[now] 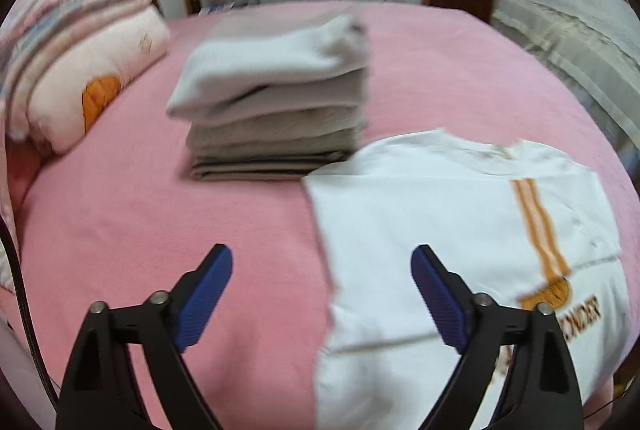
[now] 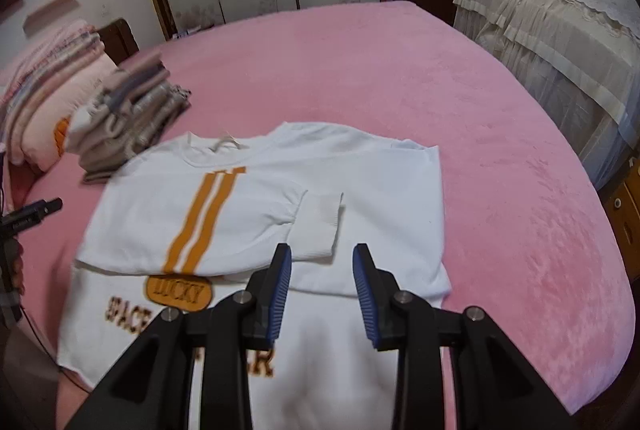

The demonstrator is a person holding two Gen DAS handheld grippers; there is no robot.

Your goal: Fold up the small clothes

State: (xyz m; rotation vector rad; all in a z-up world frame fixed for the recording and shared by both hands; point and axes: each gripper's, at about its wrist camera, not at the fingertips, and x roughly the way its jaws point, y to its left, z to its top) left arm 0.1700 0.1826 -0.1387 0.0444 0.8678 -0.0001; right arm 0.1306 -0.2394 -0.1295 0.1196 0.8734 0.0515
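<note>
White sweatshirt [image 2: 256,213] lying face up on the pink bedspread [image 2: 480,133], collar at the far end, hem at the near end; its long axis runs from collar to hem, roughly in line with both tools. Both sleeves appear folded in across the chest, one cuff [image 2: 320,226] lying near the middle of the sweatshirt, just right of the orange stripes [image 2: 204,222]. The lower half, bearing the printed lettering, is not yet folded up.

Right gripper [image 2: 322,286]: directly above the sweatshirt's near half, just short of the cuff; jaws partly spread, nothing between the blue pads, no cloth touched.

Left gripper [image 1: 322,294]: over the sweatshirt's left edge, one finger above the bare bedspread, the other above the white cloth; jaws spread wide and empty.

Stack of folded grey clothes [image 1: 276,97]: beyond the sweatshirt's left shoulder, touching or just beside it; a pillow [image 1: 92,77] lies further left of that.

Judgement: the next fold probably brings hem toward collar along the long axis. Each gripper would need to reach nearer than the sweatshirt's middle, to its own hem corner; the right is centred over the sweatshirt, the left already at its edge.
</note>
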